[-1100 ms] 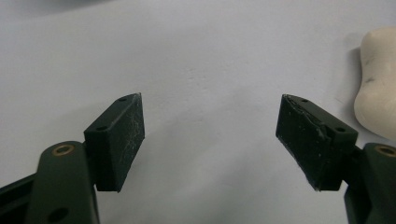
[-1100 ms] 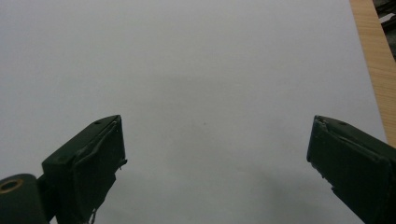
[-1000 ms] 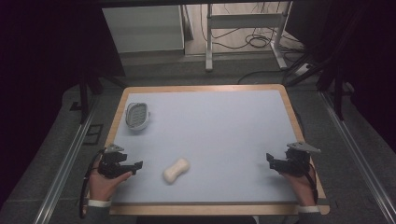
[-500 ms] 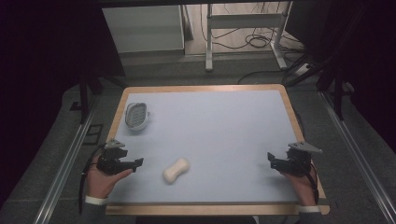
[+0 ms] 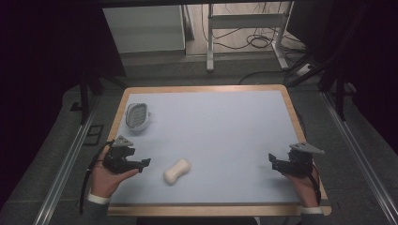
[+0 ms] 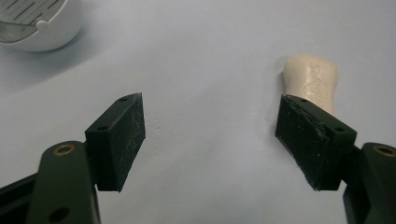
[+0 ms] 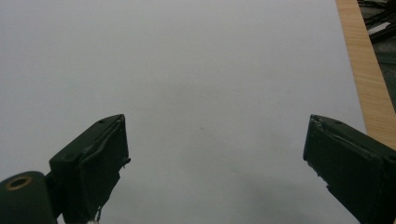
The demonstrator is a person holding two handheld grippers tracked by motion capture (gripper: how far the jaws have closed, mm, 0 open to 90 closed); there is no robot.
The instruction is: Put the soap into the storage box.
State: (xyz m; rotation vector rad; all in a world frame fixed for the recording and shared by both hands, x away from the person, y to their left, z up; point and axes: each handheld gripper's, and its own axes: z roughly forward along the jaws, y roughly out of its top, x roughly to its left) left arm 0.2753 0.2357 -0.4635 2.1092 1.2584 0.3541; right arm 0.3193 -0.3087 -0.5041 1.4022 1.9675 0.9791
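A cream, waisted bar of soap [image 5: 177, 171] lies on the pale blue table top near the front left. In the left gripper view the soap [image 6: 312, 81] sits just beyond the right jaw. My left gripper [image 5: 144, 163] hovers to the left of it, open. Its jaws have just been closing a little, with nothing between them [image 6: 210, 121]. A white slotted soap dish [image 5: 138, 116] stands farther back on the left, and the dish [image 6: 37, 23] is at the top left corner of the left gripper view. My right gripper [image 5: 272, 159] rests at the front right, open over bare table [image 7: 215, 140].
The table has a wooden rim [image 5: 202, 88], which in the right gripper view runs close by as a wooden edge [image 7: 364, 70]. Metal rails flank the table. A frame with cables stands on the floor behind it.
The left gripper has lifted a little and edged toward the soap. The right gripper, soap and dish have not moved.
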